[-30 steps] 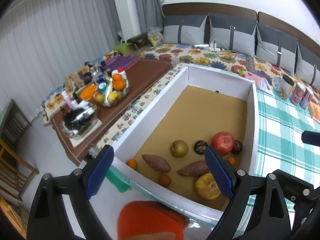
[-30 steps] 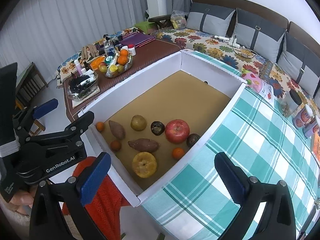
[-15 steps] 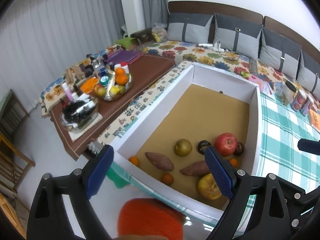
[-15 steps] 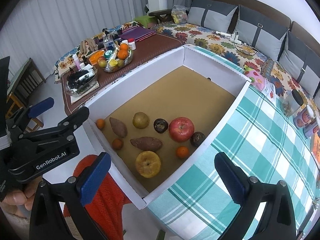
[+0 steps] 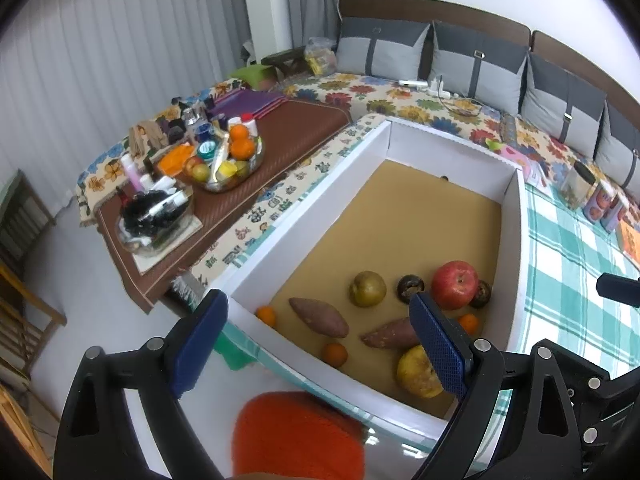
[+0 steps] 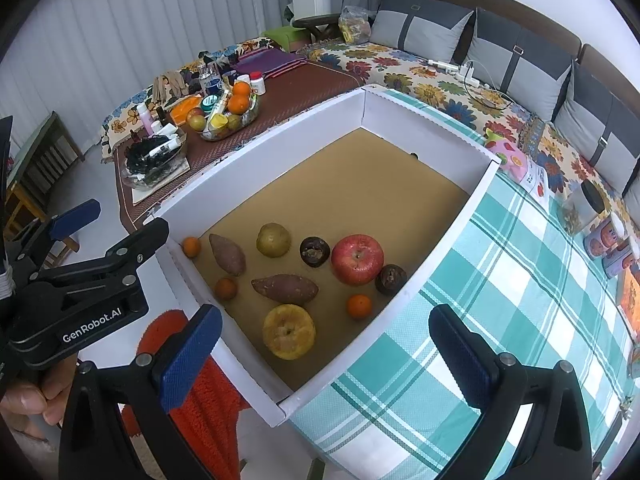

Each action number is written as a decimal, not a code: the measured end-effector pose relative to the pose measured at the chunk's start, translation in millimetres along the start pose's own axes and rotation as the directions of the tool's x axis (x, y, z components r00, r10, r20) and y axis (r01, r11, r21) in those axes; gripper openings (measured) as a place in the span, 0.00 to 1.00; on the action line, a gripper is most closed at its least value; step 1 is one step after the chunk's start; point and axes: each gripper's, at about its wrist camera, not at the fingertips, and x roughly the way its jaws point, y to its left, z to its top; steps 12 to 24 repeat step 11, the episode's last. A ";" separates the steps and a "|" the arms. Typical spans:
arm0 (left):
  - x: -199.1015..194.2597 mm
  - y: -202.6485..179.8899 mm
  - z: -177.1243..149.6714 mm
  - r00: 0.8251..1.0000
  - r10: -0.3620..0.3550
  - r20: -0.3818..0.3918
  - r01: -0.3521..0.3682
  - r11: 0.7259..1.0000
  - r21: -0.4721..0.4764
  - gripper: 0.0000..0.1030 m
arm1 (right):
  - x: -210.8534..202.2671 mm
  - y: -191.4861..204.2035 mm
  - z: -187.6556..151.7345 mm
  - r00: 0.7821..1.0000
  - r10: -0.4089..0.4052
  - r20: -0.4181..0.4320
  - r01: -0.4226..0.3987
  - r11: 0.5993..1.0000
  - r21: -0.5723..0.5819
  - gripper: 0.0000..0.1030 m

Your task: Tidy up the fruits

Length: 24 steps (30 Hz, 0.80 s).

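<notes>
Checked cloth [image 6: 500, 300] covers the table at 3 o'clock of the white box [image 6: 264, 160]. We see the fruit grouped at the near end of the box floor: red apple [image 6: 357, 259] at centre, yellow fruit [image 6: 289, 332] at 6 o'clock of it, two sweet potatoes [image 6: 285, 289] at 8 to 9 o'clock. Left tongs [image 5: 320, 344] and right tongs [image 6: 326, 356] hang above the near box edge, both spread apart and holding nothing. Fruit bowl [image 5: 232, 160] sits on the brown side table at 10 o'clock.
</notes>
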 end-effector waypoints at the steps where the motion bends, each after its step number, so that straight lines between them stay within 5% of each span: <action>1: 0.8 -0.2 -0.6 1.000 0.001 -0.001 -0.001 1.000 0.001 0.91 | -0.6 0.3 0.0 1.000 0.001 0.000 -0.001 1.000 0.001 0.99; 24: 3.3 1.3 -4.4 0.999 -0.033 -0.005 0.033 0.999 -0.019 0.91 | 0.5 0.8 0.8 1.000 0.001 -0.001 -0.001 1.000 0.000 1.00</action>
